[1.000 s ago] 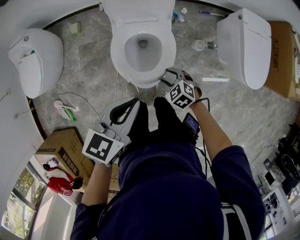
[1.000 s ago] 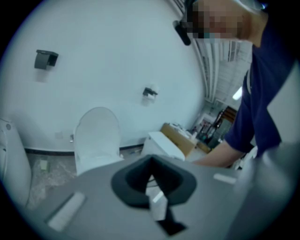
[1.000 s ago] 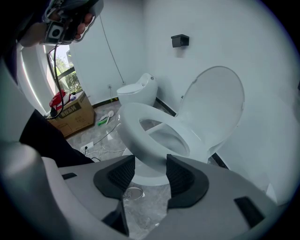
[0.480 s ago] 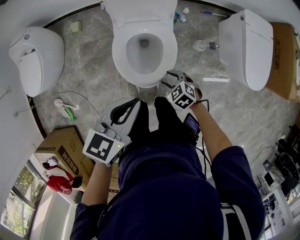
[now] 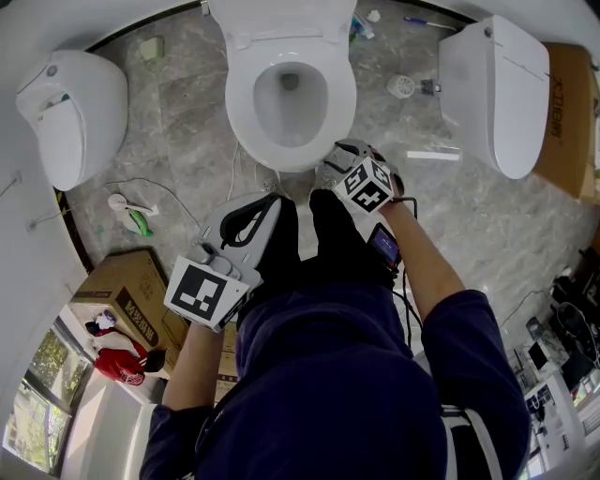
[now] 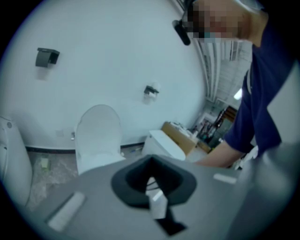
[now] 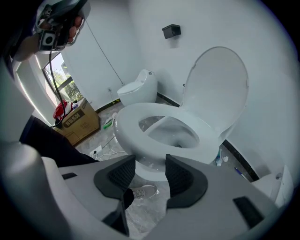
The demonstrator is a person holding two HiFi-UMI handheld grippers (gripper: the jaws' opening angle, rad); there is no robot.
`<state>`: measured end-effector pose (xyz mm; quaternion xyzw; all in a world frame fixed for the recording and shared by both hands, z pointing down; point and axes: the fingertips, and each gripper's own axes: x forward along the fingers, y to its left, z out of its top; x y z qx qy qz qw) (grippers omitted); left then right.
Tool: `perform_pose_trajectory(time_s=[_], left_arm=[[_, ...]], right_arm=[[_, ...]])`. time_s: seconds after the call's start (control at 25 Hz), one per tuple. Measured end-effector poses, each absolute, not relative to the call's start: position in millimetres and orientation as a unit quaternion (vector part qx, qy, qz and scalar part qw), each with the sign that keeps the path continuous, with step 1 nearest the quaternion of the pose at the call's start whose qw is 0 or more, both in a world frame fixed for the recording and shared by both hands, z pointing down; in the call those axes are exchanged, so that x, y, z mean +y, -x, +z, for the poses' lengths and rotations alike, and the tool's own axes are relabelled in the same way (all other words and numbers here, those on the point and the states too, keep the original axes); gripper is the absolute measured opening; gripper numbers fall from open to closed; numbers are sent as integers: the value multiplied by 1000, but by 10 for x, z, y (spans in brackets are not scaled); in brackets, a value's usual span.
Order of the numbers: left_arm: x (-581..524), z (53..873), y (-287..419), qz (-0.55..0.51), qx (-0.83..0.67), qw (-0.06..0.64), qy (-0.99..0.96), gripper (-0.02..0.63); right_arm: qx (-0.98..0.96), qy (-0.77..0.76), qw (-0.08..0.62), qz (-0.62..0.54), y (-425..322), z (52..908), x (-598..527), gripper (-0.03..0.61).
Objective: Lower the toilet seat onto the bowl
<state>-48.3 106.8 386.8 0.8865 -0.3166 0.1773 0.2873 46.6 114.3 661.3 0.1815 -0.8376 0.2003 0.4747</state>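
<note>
The white toilet stands at the top middle of the head view. Its seat [image 5: 242, 98] lies flat on the bowl, and the lid [image 5: 281, 17] stands upright behind it. In the right gripper view the seat ring [image 7: 126, 124] rests on the bowl in front of the raised lid [image 7: 220, 84]. My right gripper [image 5: 339, 152] hangs just before the bowl's front rim, open [image 7: 151, 171] and empty. Held low beside the person's left thigh, my left gripper [image 5: 265, 202] has its pads [image 6: 136, 187] shut on nothing. The toilet [image 6: 98, 129] shows far beyond it.
A second toilet [image 5: 70, 112] stands at the left and a third [image 5: 497, 89] at the right. Cardboard boxes sit at the lower left [image 5: 127, 300] and far right [image 5: 567, 112]. Cables [image 5: 159, 192] and small litter lie on the marble floor. The person's dark legs fill the middle.
Almost nothing: the head view has drifted slightly, and both grippers keep their places and states.
</note>
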Motion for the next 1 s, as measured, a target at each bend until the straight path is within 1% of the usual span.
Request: perform_pose_trajectory(time_s=[1.0], left_arm=[[1063, 4065, 538, 191, -318, 305, -877, 3]], right_arm=[[-819, -168, 490, 247, -511, 7020, 1334, 176]])
